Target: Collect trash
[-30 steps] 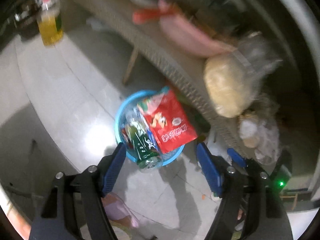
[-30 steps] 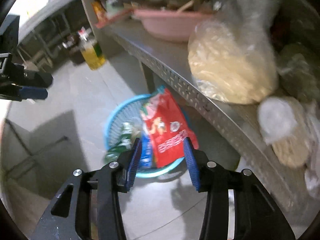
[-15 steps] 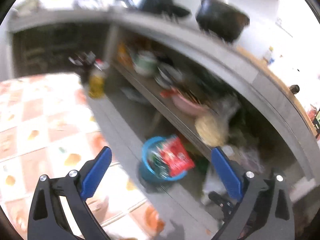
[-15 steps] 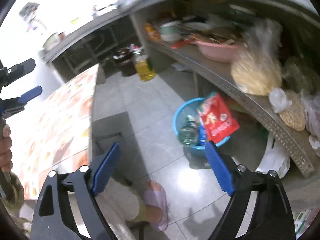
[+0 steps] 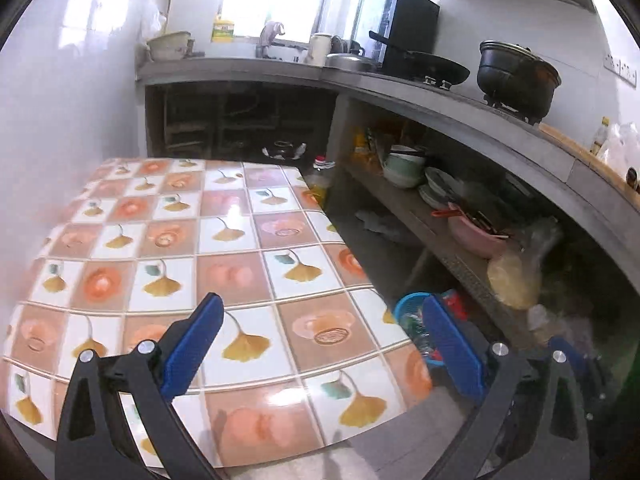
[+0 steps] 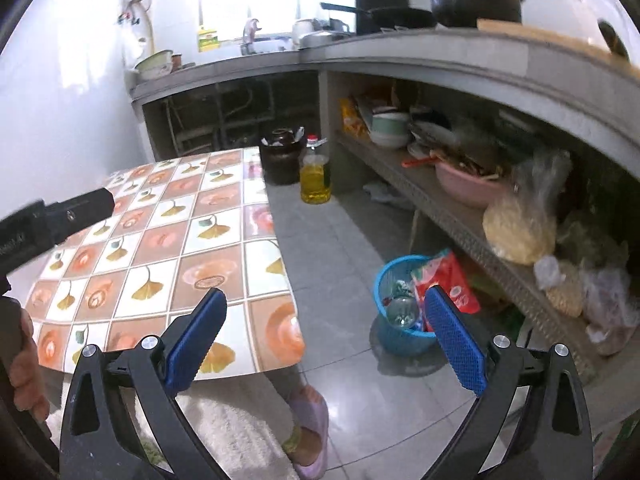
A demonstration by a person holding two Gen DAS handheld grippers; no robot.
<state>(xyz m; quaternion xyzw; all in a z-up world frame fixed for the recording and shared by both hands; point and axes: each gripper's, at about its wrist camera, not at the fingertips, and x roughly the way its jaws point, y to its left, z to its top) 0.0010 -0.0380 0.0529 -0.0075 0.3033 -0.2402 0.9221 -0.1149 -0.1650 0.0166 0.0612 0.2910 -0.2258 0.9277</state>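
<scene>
The left gripper [image 5: 320,344] is held wide apart above the glossy tiled surface [image 5: 224,240], nothing between its ribbed blue pads [image 5: 192,344]. The right gripper [image 6: 326,340] is likewise spread wide and empty, over the surface's edge and the grey floor tiles [image 6: 344,248]. The trash is seen in a round blue plastic basket [image 6: 400,336] on the floor under the metal shelf [image 6: 460,216]: a crinkled red snack bag [image 6: 448,276] and a clear bottle [image 6: 400,312] (its neck cannot be made out).
</scene>
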